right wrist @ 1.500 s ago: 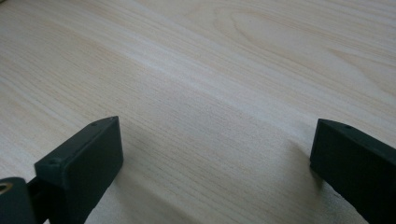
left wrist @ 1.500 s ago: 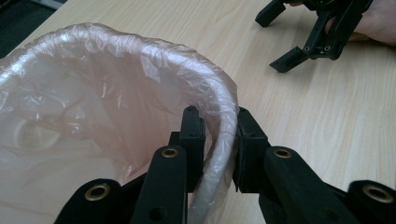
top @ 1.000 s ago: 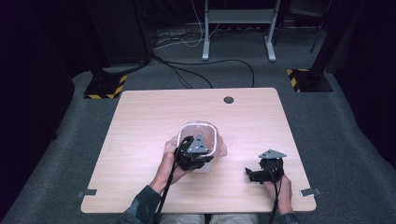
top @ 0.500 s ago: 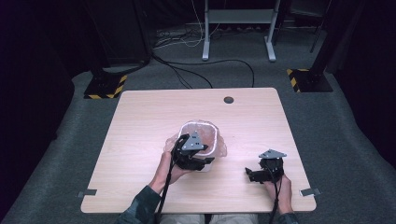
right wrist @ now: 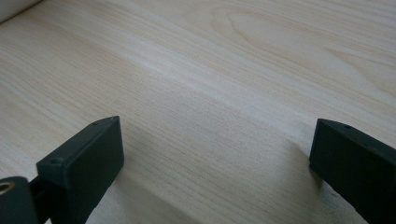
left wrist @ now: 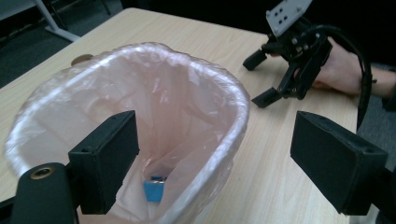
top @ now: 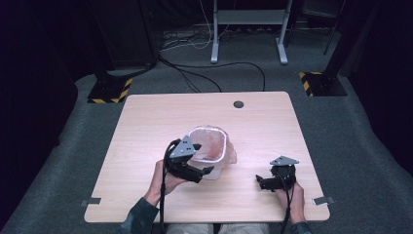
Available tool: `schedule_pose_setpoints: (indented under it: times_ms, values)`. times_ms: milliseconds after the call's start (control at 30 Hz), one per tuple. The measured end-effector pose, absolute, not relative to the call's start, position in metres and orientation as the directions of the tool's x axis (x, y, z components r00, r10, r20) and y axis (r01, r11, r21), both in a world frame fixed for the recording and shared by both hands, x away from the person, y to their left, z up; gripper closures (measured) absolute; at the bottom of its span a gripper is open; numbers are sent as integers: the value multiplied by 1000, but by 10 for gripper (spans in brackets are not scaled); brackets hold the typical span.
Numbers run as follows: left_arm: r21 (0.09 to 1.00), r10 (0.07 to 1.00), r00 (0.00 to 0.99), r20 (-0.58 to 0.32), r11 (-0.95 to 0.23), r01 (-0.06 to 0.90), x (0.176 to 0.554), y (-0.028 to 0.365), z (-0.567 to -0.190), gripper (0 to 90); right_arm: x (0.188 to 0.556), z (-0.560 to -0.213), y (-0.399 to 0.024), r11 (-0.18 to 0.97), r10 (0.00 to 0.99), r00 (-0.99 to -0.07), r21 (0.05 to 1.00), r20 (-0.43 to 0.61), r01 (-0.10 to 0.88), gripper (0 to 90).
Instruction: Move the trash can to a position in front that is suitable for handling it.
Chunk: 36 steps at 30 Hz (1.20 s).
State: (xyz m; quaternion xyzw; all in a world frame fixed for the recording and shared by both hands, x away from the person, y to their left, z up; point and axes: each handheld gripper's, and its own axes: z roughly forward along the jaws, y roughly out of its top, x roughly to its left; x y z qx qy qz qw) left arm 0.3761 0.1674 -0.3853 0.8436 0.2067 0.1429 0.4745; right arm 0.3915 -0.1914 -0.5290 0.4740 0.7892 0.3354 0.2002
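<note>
A small bin [top: 210, 146] lined with a thin pink plastic bag [left wrist: 154, 102] stands near the middle of the wooden table [top: 146, 126], slightly toward the near side. The bag is folded over the rim all the way round and hangs a little down the right side of the bin. In the left gripper view a small blue object [left wrist: 153, 189] lies at the bottom of the bin, inside the bag.

The left gripper [top: 207, 170] sits at the near left edge of the bin, held in the person's left hand [top: 163, 178]. Its jaws have just been opening and now stand wide apart. In its own view one jaw hangs over the inside of the bin and the other lies outside it over the table, so the near part of the lined rim runs between them; the pads do not press on it.

The right gripper [top: 265, 181] rests well to the right of the bin, near the table's near edge, in the person's right hand [top: 292, 195]. Its jaws are also apart, with bare wood between them in its own view. It points left toward the bin.

A dark round hole [top: 238, 104] marks the far side of the table. Cables [top: 214, 78] run across the grey floor beyond it.
</note>
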Motion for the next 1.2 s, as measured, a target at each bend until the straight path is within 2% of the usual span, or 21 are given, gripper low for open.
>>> schedule_pose_setpoints:
  times_ms: [433,633,900,1200]
  values:
    - [888,593,805,3,-372,271,364,225,-403,49,391,-529,-191,324,884,-467,719,1,615,21]
    - [884,658,753,-15,-343,317,360,250,-430,16,391,-529,-192,327,882,-471,719,1,613,21]
    - [906,759,645,-86,-210,368,355,278,-474,3,391,-529,-191,336,878,-479,722,-7,605,33]
    - [865,783,609,-126,-214,455,361,287,-501,0,391,-529,-191,337,877,-481,722,-7,604,33]
